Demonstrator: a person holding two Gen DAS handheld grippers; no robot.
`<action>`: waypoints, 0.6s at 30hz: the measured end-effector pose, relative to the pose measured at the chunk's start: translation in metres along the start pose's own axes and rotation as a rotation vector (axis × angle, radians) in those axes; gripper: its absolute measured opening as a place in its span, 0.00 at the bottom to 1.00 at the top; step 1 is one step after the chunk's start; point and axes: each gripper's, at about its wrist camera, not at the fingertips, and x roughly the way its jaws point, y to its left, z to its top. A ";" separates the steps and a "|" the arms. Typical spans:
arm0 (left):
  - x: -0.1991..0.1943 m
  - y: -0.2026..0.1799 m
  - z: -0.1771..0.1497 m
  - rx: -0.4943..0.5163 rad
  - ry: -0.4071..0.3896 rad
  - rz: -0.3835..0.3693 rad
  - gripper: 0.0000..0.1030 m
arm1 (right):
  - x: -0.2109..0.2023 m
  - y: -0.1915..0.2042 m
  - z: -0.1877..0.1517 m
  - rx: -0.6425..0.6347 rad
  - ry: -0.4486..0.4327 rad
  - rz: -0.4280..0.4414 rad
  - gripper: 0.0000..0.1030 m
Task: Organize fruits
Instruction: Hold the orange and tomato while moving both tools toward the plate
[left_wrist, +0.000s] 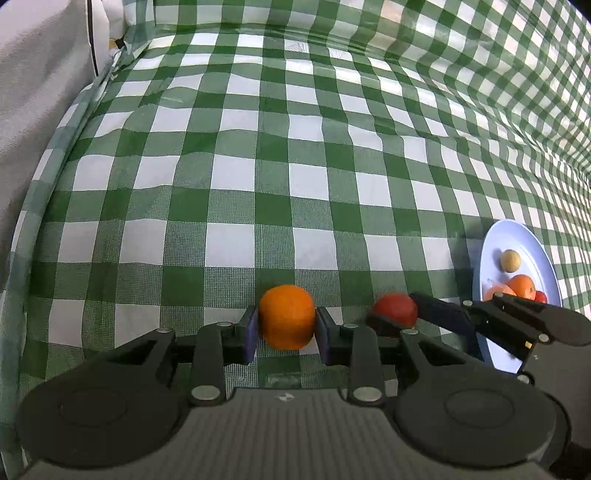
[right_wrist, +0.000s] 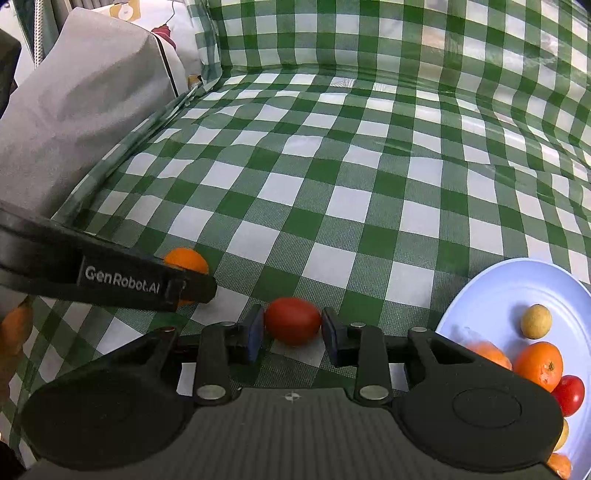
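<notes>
The left claw (left_wrist: 286, 325) is clenched on an orange (left_wrist: 287, 316): both blue pads (left_wrist: 252, 328) press its sides, and the fruit sits low over the counter (left_wrist: 258, 166), near the front edge. Whether it is lifted clear of the cloth cannot be told. Just to its right, the right claw (right_wrist: 292, 325) brackets a red tomato (right_wrist: 293, 320); its pads (right_wrist: 255, 332) stand at the tomato's two sides, the left one touching, the right one with a sliver of gap, so a firm grasp cannot be confirmed. The tomato rests on the cloth.

Both claws point forward and slightly downward, held level side by side, close together; the left one's finger crosses the left side of the right wrist view, in front of the orange.

To the right lies a pale blue plate (right_wrist: 491, 284) carrying a small yellow fruit (right_wrist: 536, 321), oranges (right_wrist: 540, 365) and a second tomato (right_wrist: 569, 395).

The counter wears a green-and-white checked cloth that also climbs the far and right walls. At the left stands a grey fabric-covered shape (right_wrist: 81, 110).
</notes>
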 end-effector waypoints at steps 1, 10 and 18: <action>0.001 0.000 0.002 0.004 0.001 0.000 0.34 | 0.000 0.000 0.000 0.003 0.000 0.000 0.34; 0.002 -0.001 0.003 0.004 -0.002 0.002 0.34 | -0.001 -0.001 -0.001 0.004 0.000 0.004 0.34; 0.004 -0.003 0.006 0.012 -0.005 0.010 0.34 | 0.000 -0.001 0.000 0.006 -0.001 0.003 0.34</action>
